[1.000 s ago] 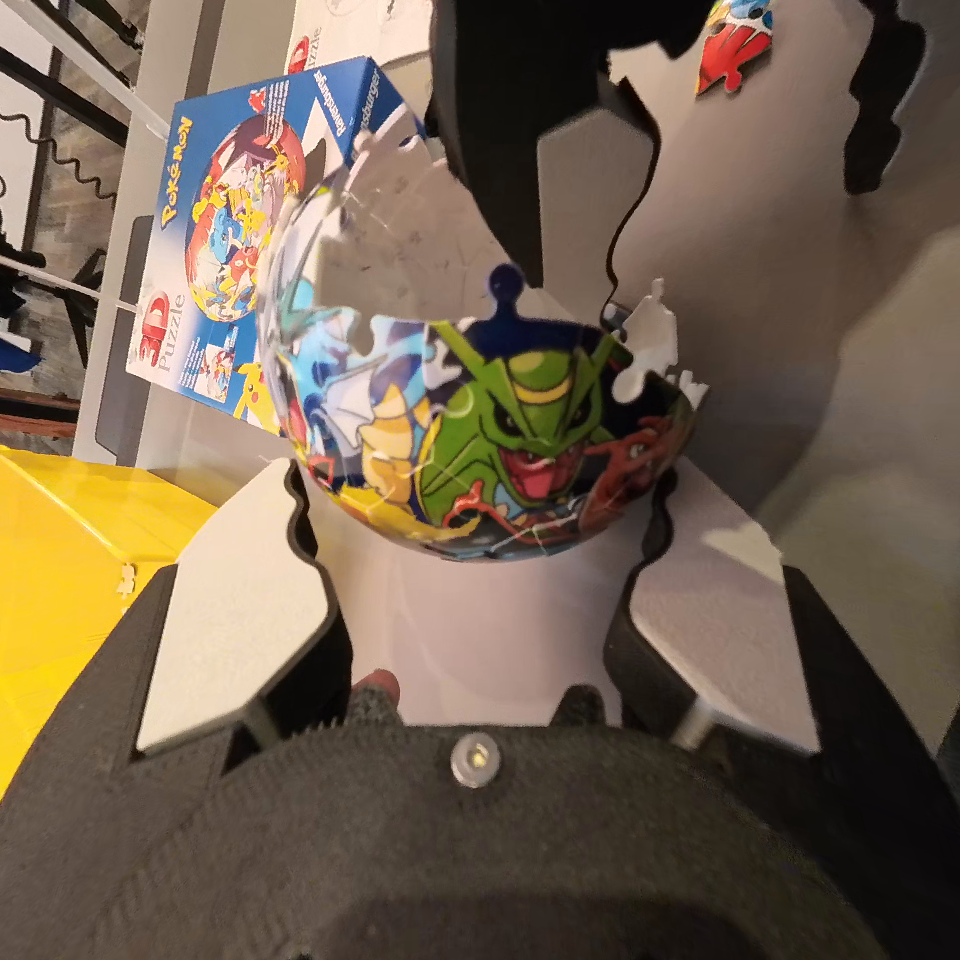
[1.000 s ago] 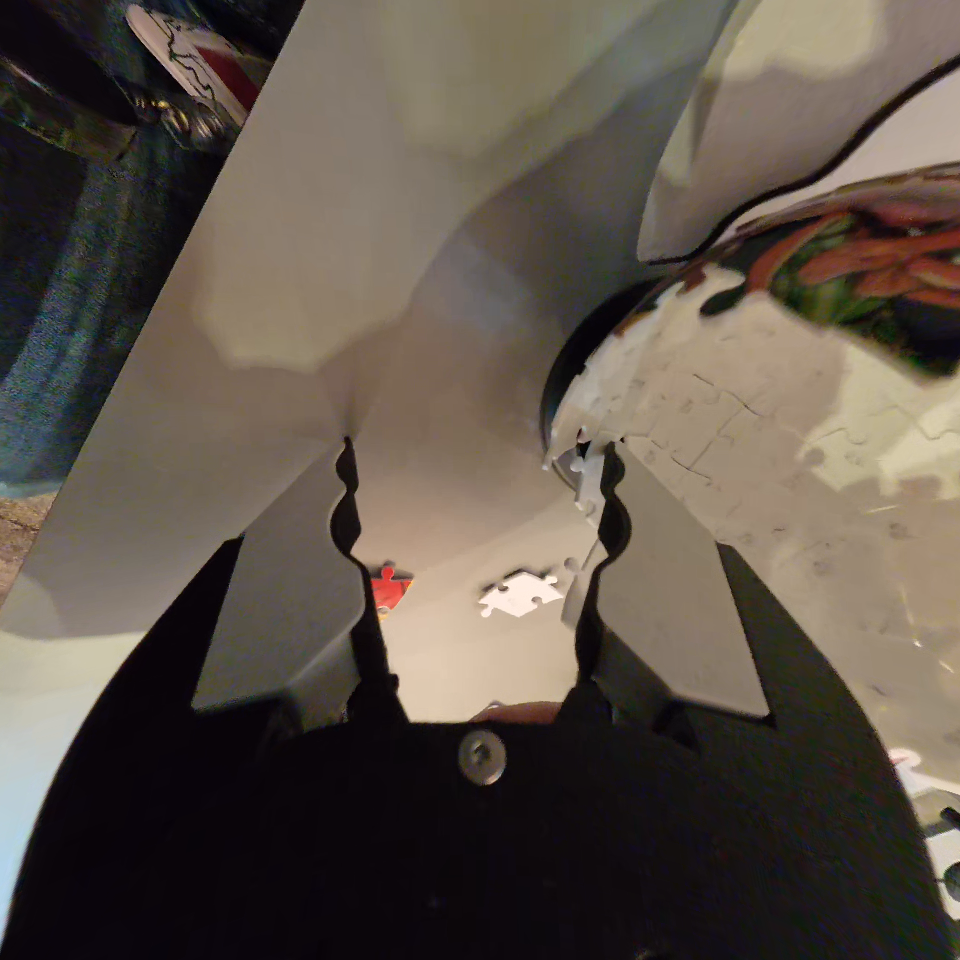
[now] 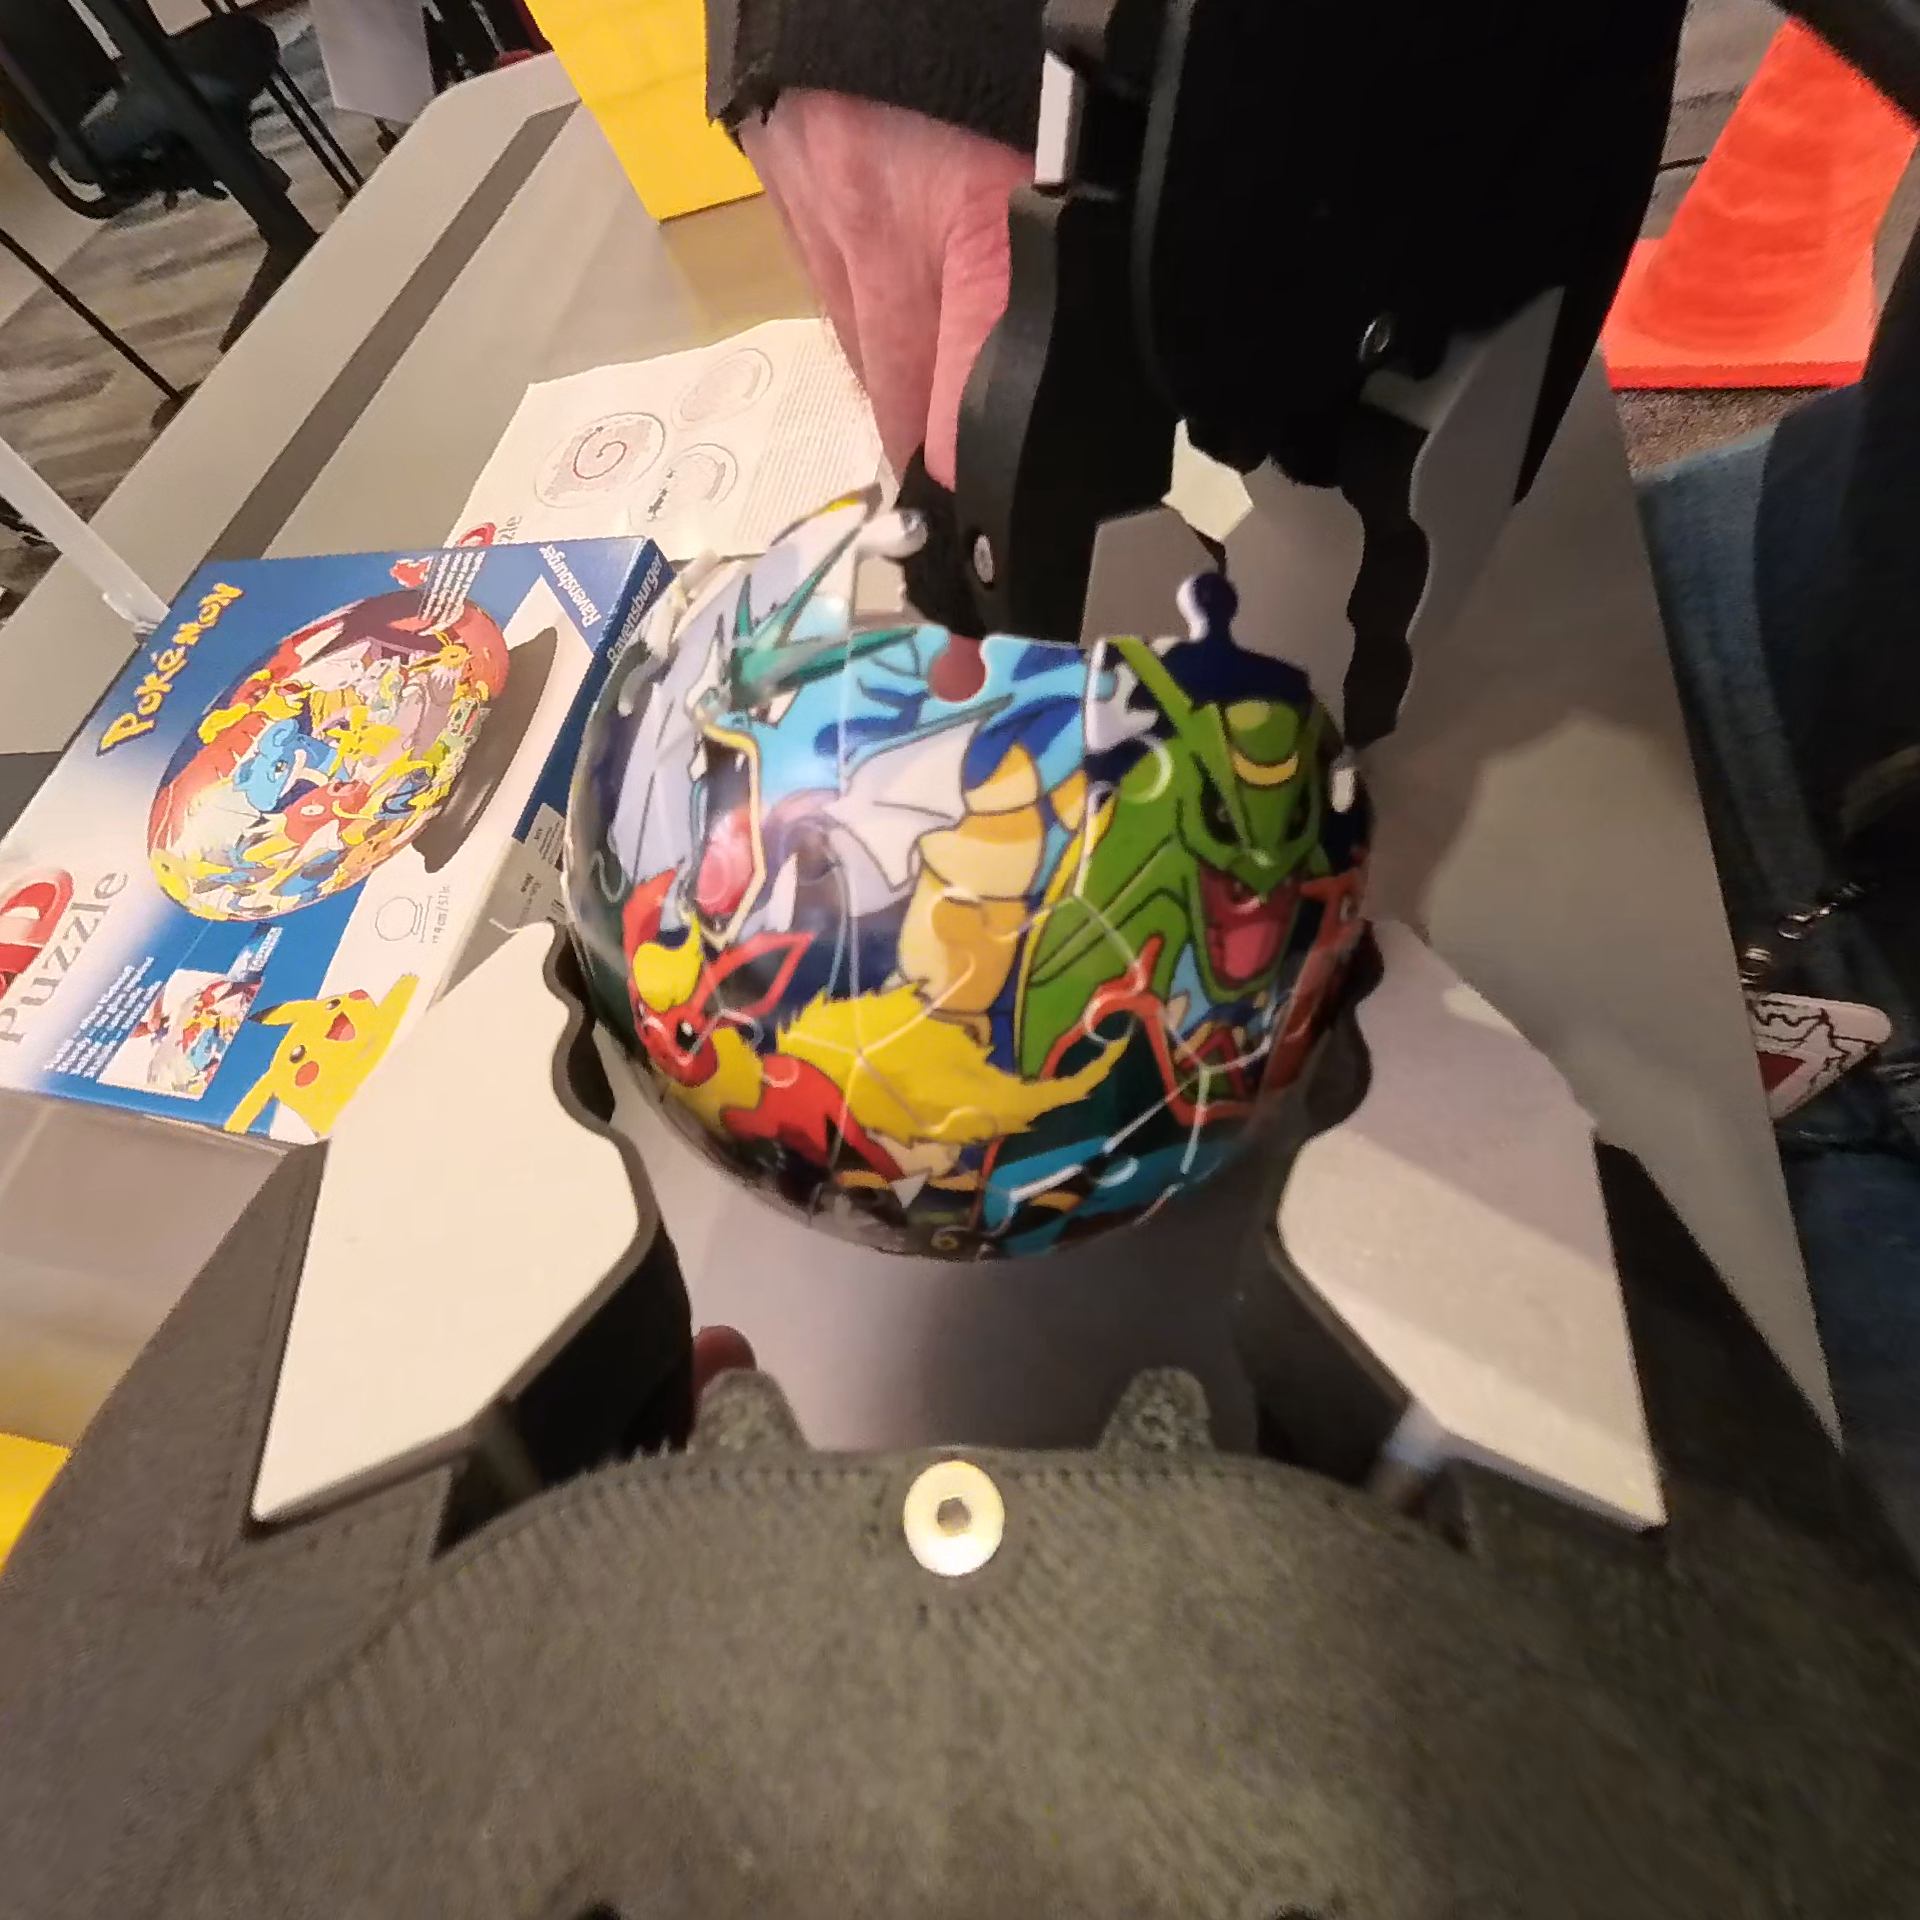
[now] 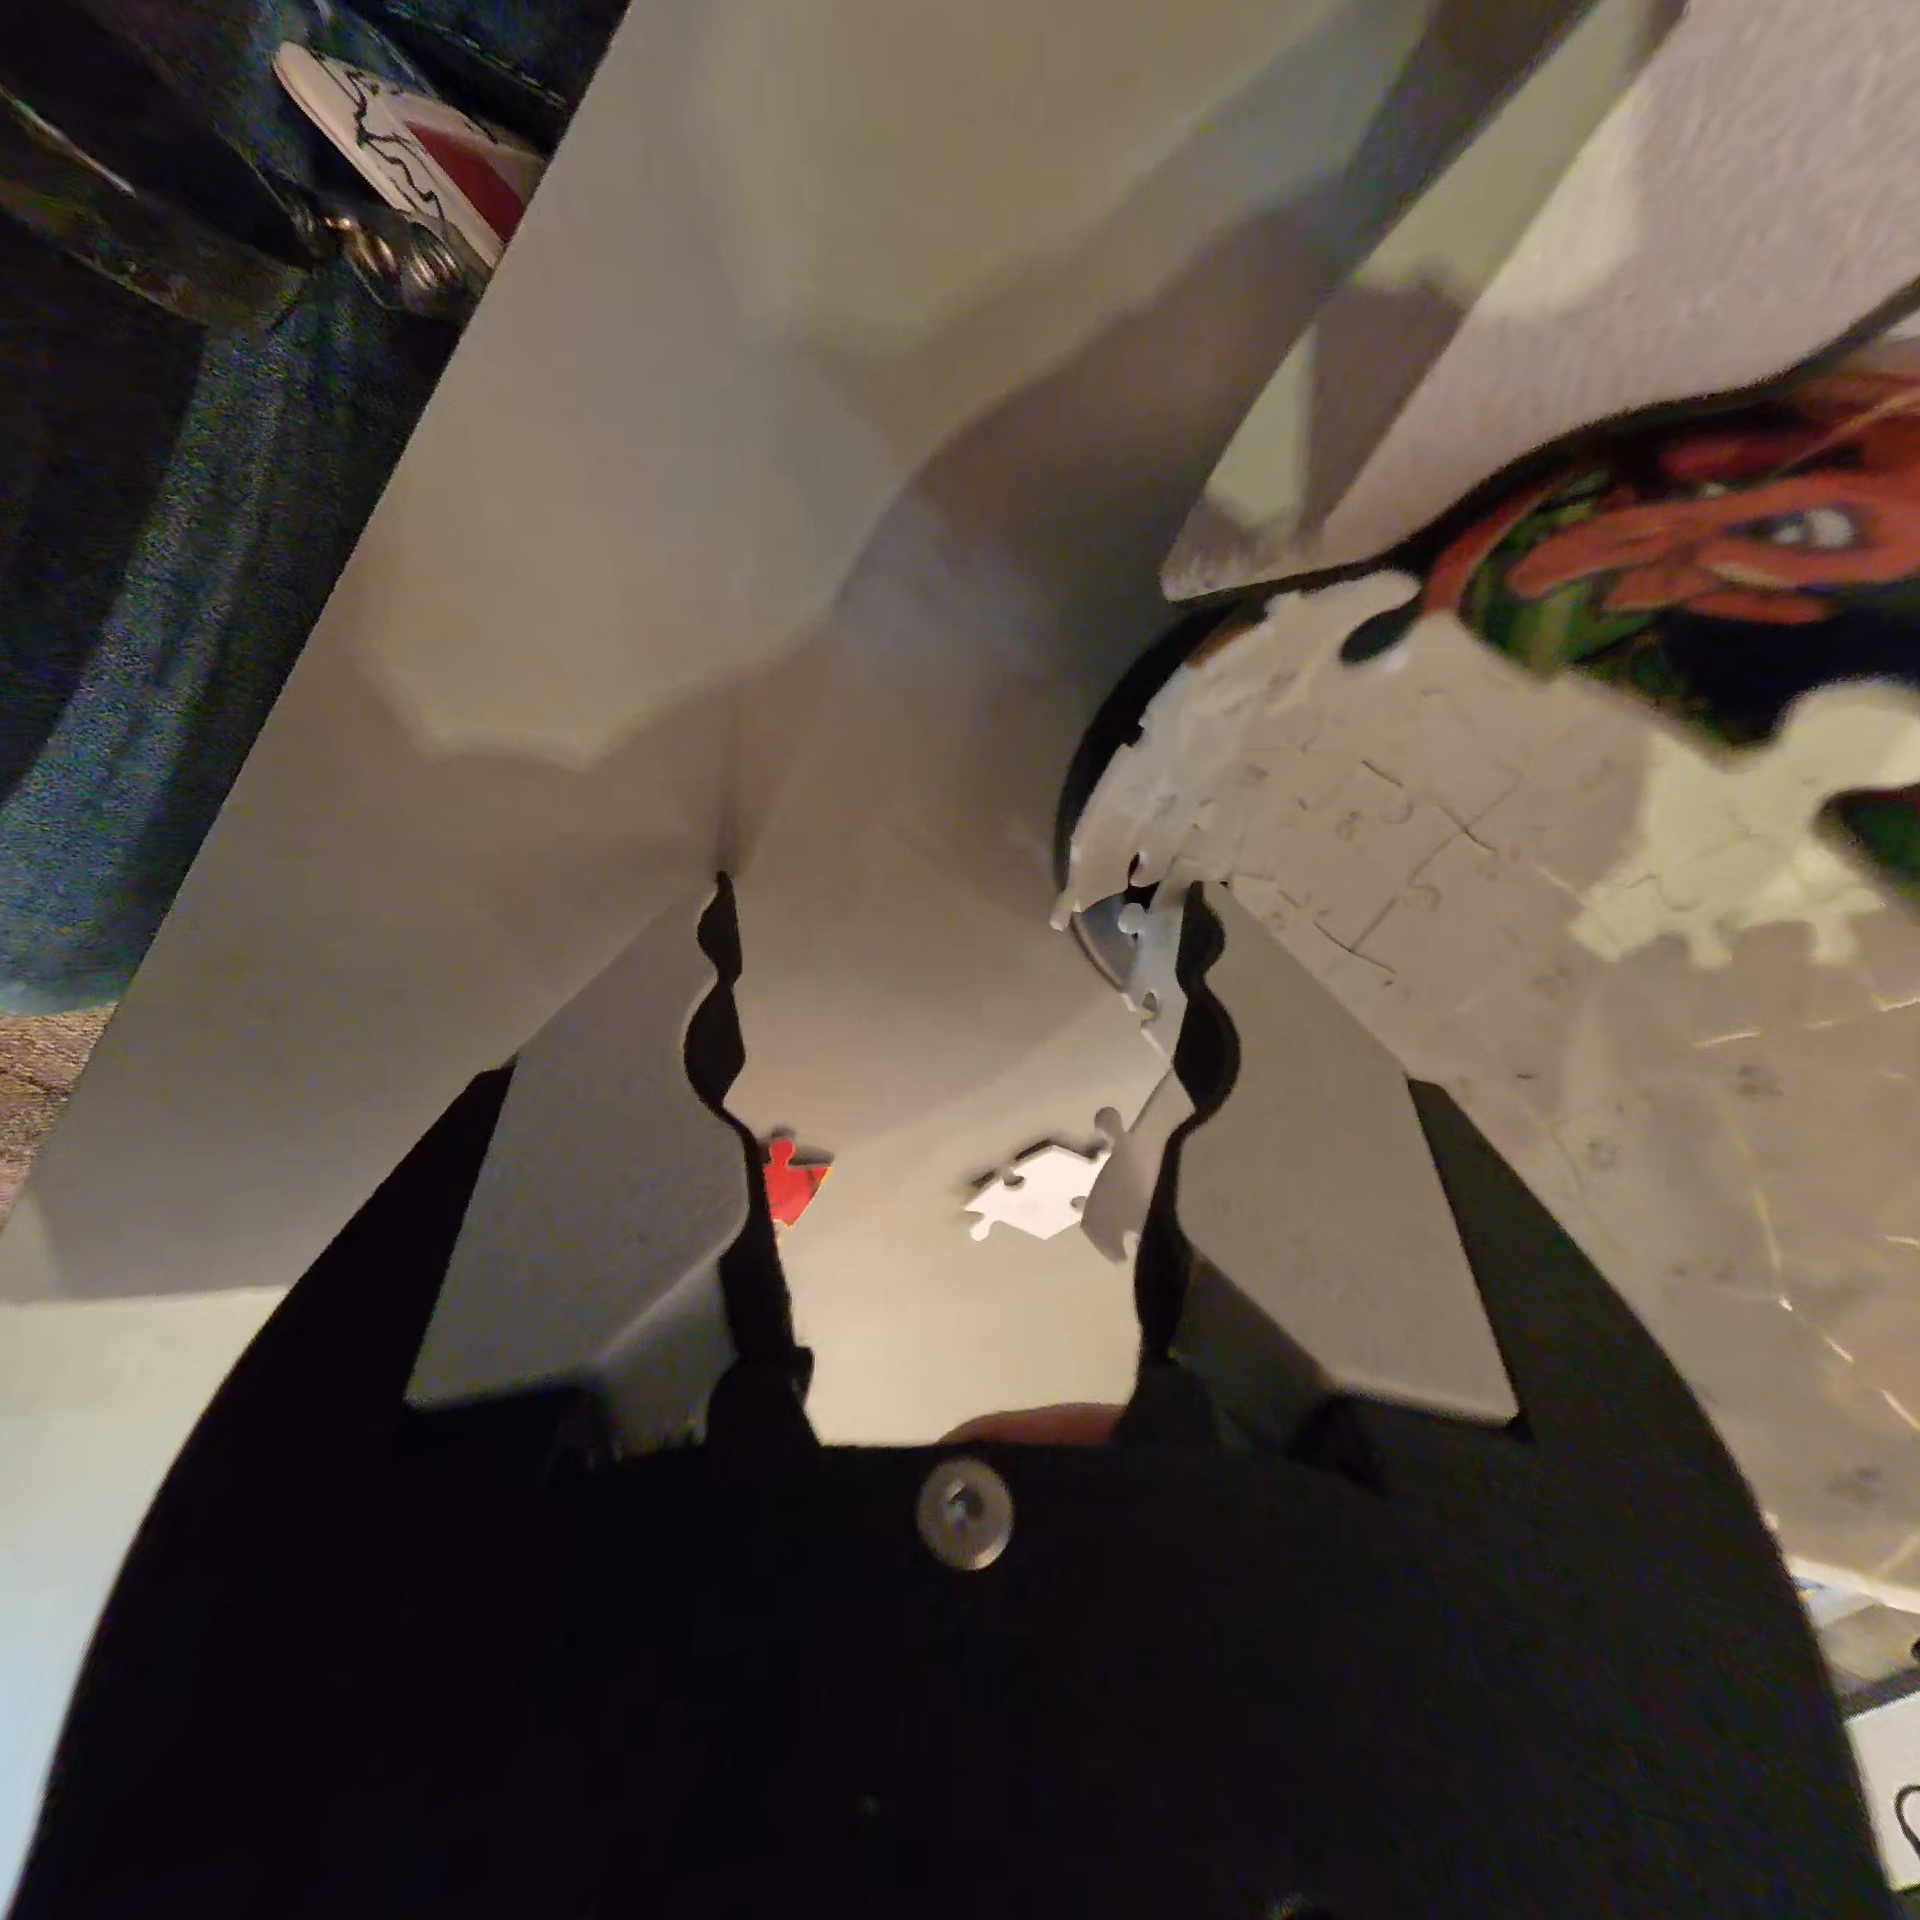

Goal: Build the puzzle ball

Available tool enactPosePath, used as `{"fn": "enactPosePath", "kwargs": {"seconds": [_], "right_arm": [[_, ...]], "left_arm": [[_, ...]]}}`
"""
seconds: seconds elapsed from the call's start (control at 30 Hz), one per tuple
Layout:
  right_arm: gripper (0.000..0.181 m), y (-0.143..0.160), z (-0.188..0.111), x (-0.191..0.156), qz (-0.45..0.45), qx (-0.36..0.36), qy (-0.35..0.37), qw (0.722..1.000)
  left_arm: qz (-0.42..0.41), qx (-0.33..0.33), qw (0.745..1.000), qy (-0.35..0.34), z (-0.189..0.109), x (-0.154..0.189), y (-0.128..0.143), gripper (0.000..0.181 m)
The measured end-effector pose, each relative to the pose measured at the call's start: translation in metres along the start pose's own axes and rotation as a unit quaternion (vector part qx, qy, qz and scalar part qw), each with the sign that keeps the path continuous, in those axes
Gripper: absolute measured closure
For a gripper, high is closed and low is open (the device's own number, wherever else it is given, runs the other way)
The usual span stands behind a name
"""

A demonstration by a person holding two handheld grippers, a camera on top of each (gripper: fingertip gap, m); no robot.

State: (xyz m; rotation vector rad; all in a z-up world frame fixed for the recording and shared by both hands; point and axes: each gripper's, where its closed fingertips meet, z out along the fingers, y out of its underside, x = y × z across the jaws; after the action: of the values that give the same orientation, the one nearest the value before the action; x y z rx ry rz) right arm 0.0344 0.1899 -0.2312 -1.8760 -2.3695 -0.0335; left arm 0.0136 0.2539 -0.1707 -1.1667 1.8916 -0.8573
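**Half-built puzzle ball held between both grippers**

So the left gripper (image 3: 966, 1039) has the puzzle ball (image 3: 966, 925) wedged between its two fingers, one pressing each side of the ball, holding it up above the grey table (image 3: 436, 343). The ball isn't closed yet: the top edge is jagged, with a dark blue tab sticking up on the far rim and a round notch beside it. From the right wrist camera you look into the open shell and see the plain white insides of the joined pieces.

The right gripper (image 3: 1174, 665) comes down from the far side over the open rim, with a person's hand (image 3: 894, 239) gripping it. Its fingers are spread apart, not pinching anything; its right finger (image 4: 1205, 997) sits right at the ragged edge of the shell, and I can't tell if it's actually touching.

On the table: the blue puzzle box (image 3: 301, 821) lies flat on the left, just beside the ball, with an instruction sheet (image 3: 675, 436) farther back. Through the right gripper's gap you can see a red loose piece (image 4: 792, 1184) and a white loose piece (image 4: 1039, 1184) lying near each other on the table.
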Motion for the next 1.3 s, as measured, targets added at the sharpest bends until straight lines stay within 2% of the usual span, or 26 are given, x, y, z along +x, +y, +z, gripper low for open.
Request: {"fn": "enactPosePath", "kwargs": {"seconds": [0.03,0.33,0.57,0.8,1.1,1.23,1.3], "right_arm": [[0.097,0.000,0.000,0.000,0.000,-0.002,0.000,1.000],[0.103,0.002,-0.003,0.002,0.000,-0.007,-0.001,1.000],[0.072,-0.004,0.001,0.006,0.020,0.007,0.011,1.000],[0.067,-0.014,0.006,0.007,0.011,0.010,0.001,1.000],[0.075,-0.013,0.007,0.006,0.019,0.008,-0.013,1.000],[0.067,-0.015,0.005,0.012,0.021,0.014,0.003,1.000],[0.056,-0.016,0.008,0.013,0.025,0.014,0.004,1.000]], "left_arm": [[0.000,-0.003,1.000,-0.001,0.000,0.000,0.000,0.051],[0.013,-0.020,1.000,-0.006,-0.003,-0.003,0.003,0.052],[0.016,-0.039,0.999,-0.002,-0.006,-0.006,0.005,0.052],[0.031,-0.082,0.996,0.002,-0.013,-0.008,0.011,0.053],[0.041,-0.104,0.994,0.003,-0.017,-0.011,0.015,0.053],[0.043,-0.108,0.993,0.003,-0.019,-0.012,0.016,0.053],[0.045,-0.110,0.993,0.002,-0.019,-0.012,0.016,0.053]]}}
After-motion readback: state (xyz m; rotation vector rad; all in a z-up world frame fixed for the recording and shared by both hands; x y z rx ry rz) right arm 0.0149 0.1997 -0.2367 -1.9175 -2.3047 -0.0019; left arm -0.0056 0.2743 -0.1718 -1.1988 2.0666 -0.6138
